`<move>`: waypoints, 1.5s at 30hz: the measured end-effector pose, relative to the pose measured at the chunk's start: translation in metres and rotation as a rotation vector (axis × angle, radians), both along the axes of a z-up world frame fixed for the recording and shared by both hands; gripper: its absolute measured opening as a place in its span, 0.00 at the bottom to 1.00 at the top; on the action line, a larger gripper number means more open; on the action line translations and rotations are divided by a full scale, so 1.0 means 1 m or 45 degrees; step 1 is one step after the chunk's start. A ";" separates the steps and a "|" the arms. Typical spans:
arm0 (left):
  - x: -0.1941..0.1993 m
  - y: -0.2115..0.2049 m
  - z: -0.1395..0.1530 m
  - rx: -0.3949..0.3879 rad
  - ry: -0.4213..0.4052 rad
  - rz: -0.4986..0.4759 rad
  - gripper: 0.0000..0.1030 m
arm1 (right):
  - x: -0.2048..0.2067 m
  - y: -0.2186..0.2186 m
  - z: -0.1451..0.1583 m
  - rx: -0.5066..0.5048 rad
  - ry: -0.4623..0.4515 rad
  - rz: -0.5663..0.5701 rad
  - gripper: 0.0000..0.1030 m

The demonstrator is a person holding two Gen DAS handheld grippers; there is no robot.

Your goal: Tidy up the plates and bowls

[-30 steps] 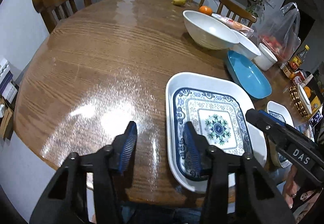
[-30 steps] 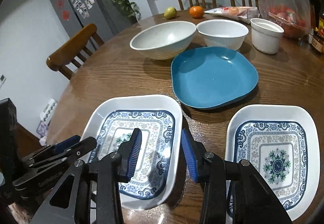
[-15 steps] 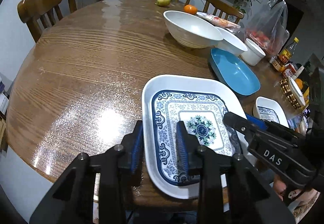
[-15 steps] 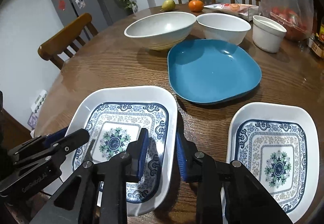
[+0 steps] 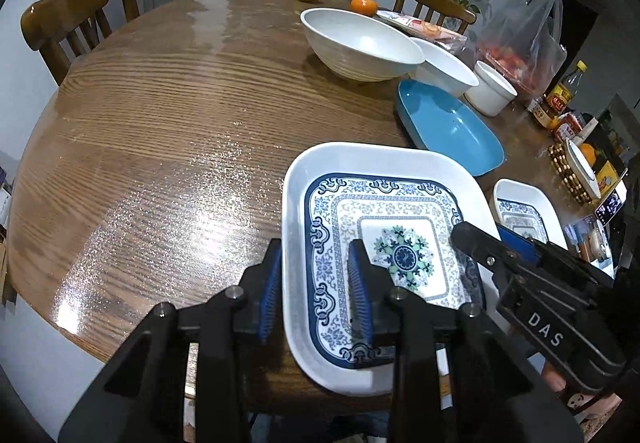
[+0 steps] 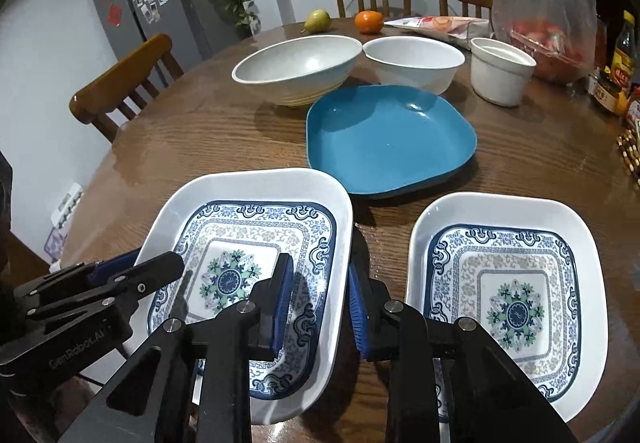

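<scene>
Both tools straddle opposite rims of the same patterned plate [image 5: 384,239], a white rectangular dish with a blue border and a floral medallion, sitting at the near edge of the round wooden surface [image 5: 160,131].

The left tool [image 5: 316,287] reaches in low and nearly level from the near edge. One blue ribbed finger lies outside the plate's left rim and the other inside the dish. The fingers stand narrow, close on either side of the rim, but whether they actually press it cannot be told.

The right tool [image 6: 320,303] comes in the same way on the plate's right rim, with its left finger over the patterned inside and its right finger outside, above the bare wood between the two patterned dishes. Its gap is also narrow around the rim; a firm grip cannot be confirmed. In the right wrist view the plate's near right corner looks slightly raised over the surface edge.

A second patterned plate [image 6: 504,291] lies flat just to the right. Beyond them sits a blue plate [image 6: 388,139], then a large white bowl [image 6: 296,67], a smaller white bowl [image 6: 412,61] touching its rim, and a white cup [image 6: 500,71] further right.
</scene>
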State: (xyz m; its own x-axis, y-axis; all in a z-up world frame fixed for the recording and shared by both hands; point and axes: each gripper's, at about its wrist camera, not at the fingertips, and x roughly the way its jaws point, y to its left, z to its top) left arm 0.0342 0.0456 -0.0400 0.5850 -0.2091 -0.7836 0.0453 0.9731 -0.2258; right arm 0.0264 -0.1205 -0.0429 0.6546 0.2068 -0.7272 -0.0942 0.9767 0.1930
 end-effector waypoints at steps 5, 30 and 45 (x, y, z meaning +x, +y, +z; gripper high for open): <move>-0.001 -0.001 0.000 0.026 -0.006 0.001 0.29 | 0.001 -0.001 -0.004 0.005 0.017 -0.005 0.28; -0.009 -0.098 0.038 -0.098 -0.124 -0.304 0.68 | -0.033 -0.121 0.017 0.179 -0.093 -0.309 0.73; 0.001 -0.135 0.023 -0.098 -0.018 -0.352 0.50 | -0.048 -0.156 0.004 0.255 -0.129 -0.343 0.73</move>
State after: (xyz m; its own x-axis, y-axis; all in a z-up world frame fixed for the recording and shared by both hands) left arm 0.0349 -0.0899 -0.0166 0.5084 -0.4204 -0.7515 0.3100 0.9036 -0.2957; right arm -0.0213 -0.2767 -0.0392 0.7717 0.1490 -0.6183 0.1335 0.9126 0.3865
